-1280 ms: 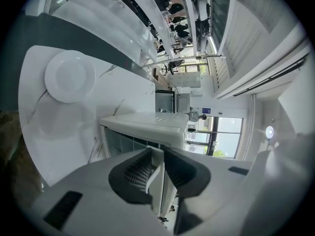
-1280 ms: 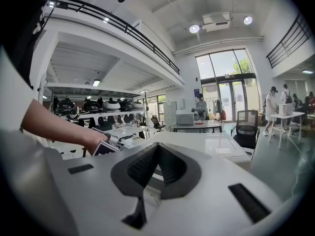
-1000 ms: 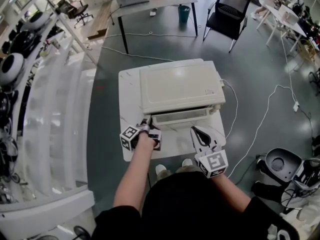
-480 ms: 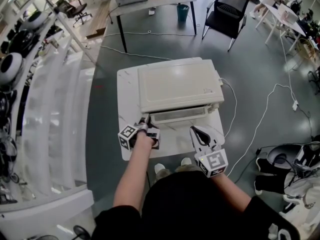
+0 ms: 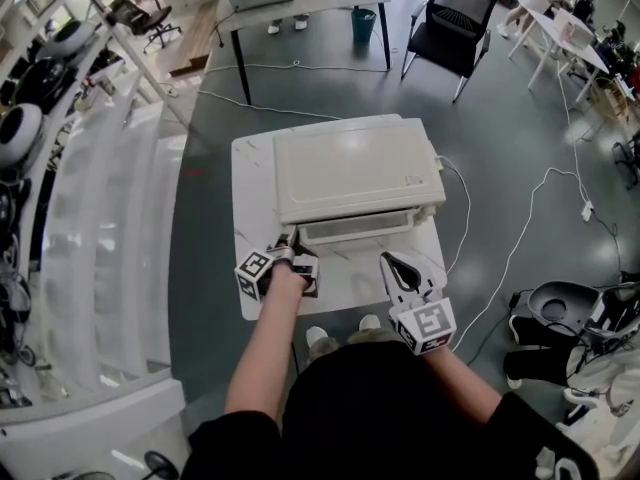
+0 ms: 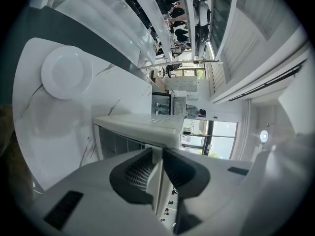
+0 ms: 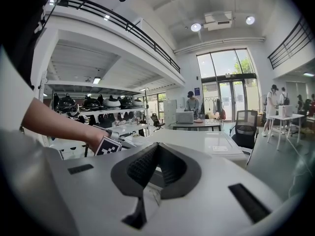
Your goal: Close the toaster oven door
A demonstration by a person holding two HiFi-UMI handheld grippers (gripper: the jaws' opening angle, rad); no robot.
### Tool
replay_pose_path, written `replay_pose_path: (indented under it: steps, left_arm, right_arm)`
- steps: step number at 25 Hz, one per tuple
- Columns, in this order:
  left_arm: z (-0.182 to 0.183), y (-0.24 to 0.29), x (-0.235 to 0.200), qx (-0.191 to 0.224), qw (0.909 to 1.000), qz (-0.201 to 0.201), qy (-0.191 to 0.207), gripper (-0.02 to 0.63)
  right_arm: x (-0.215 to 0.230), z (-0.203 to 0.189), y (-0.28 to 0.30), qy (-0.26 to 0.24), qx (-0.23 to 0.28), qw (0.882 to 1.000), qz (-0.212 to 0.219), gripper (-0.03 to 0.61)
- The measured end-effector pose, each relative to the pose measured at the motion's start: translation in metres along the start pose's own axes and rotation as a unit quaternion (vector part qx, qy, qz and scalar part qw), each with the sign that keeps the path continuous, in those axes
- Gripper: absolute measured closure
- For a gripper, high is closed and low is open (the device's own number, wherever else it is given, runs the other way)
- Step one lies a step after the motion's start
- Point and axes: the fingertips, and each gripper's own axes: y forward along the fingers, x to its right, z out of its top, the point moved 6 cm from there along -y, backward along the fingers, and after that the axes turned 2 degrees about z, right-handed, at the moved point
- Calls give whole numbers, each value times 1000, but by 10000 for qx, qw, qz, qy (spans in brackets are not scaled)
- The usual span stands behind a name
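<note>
**At the toaster oven (image 5: 355, 168) front, left corner: the left claw (image 5: 292, 243) tightens on the door (image 5: 355, 232)**

On the white table (image 5: 255, 178) the toaster oven sits square to the person. Its door shows as a pale strip along the front face that seems to lean out a little rather than lie flush. The one clear change is in the left claw: its jaws have just been closing. A thin white edge, which I take to be the door's end, now stands pinched between the pads, so the jaws are only that edge's thickness apart. Neither hand has shifted, and the door lies as it did a second ago. By my reading the grip is only now settled and the swing shut is yet to come. The right claw (image 7: 156, 147) hovers off the right front corner, tips together, holding nothing.
</note>
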Motion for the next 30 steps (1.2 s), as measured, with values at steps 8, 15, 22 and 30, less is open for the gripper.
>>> replay_pose_path:
  steps: [8, 15, 22, 30]
  left_arm:
    - [-1, 1, -3, -66, 9998, -146, 89, 532]
    - [-3, -8, 7, -205, 9984, -333, 407, 534]
    - [-7, -56, 36, -415, 9736, -827, 2087, 535]
    - [-35, -135, 74, 154, 8897, -1532, 4298, 566]
  right_arm:
    - [-4, 0, -4, -17, 15, 10000, -13, 558]
    - [-8, 1, -6, -1, 24, 10000, -43, 558]
    - [-9, 1, -11, 43, 84, 9999, -109, 558]
    - [12, 4, -27, 44, 98, 9993, -357, 558]
